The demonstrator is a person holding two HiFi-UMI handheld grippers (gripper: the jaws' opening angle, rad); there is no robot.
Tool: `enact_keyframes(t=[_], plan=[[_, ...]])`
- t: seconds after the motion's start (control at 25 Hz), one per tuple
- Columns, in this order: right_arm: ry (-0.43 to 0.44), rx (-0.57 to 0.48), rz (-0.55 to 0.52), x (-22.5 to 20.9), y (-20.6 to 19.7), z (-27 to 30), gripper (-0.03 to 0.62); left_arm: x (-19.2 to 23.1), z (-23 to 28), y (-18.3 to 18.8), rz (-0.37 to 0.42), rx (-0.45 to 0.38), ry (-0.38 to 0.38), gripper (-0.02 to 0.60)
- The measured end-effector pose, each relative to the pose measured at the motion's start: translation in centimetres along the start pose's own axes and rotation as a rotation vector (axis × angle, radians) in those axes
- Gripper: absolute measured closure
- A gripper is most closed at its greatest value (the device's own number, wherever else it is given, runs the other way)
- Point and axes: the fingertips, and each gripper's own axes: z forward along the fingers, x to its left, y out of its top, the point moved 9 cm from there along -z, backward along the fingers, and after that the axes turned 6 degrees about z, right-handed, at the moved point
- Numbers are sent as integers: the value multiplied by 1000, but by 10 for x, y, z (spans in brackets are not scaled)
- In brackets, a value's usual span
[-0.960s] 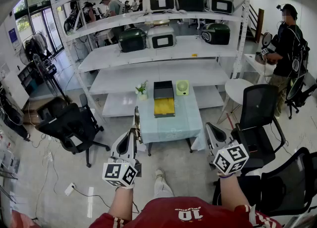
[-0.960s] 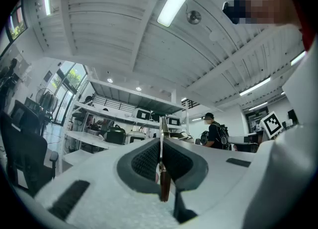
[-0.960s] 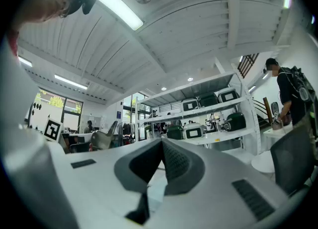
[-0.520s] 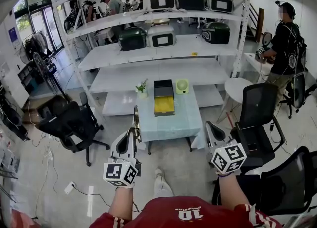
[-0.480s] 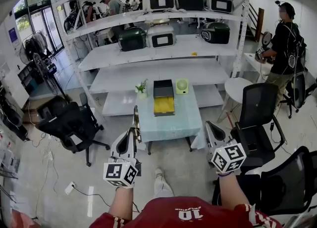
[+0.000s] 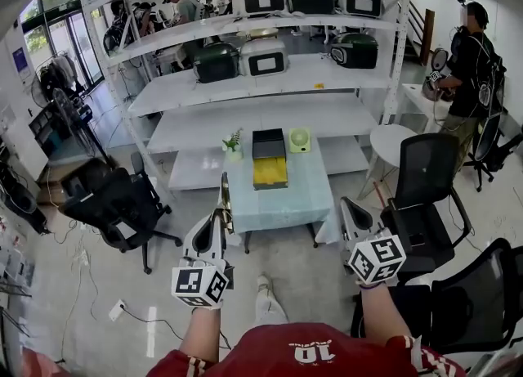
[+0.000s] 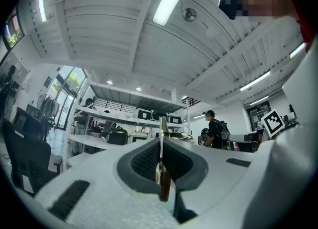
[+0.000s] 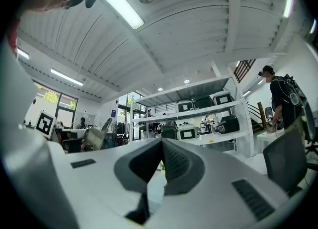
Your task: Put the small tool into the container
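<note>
My left gripper (image 6: 219, 218) is shut on a small tool (image 6: 224, 195), a thin metal blade with a brown handle that sticks up past the fingertips. In the left gripper view the tool (image 7: 161, 168) stands edge-on between the closed jaws of the left gripper (image 7: 161, 146). The container (image 6: 270, 159), a black box with a yellow inside, lies on the pale blue table (image 6: 286, 199) well ahead of both grippers. My right gripper (image 6: 350, 213) hangs to the right of the table's near edge. In its own view the right gripper (image 8: 161, 148) is shut with nothing between its jaws.
A small potted plant (image 6: 233, 146) and a green fan (image 6: 300, 141) flank the container. Black office chairs stand at the left (image 6: 114, 204) and right (image 6: 425, 183) of the table. White shelving (image 6: 261, 81) with appliances rises behind it. A person (image 6: 470, 65) stands at the far right.
</note>
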Motion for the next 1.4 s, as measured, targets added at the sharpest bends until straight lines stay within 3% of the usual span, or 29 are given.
enact_keyframes(t=[1.4], plan=[[-16,16,34,-16,-3,12,589,-16,28,-1,11,6,-40,571]])
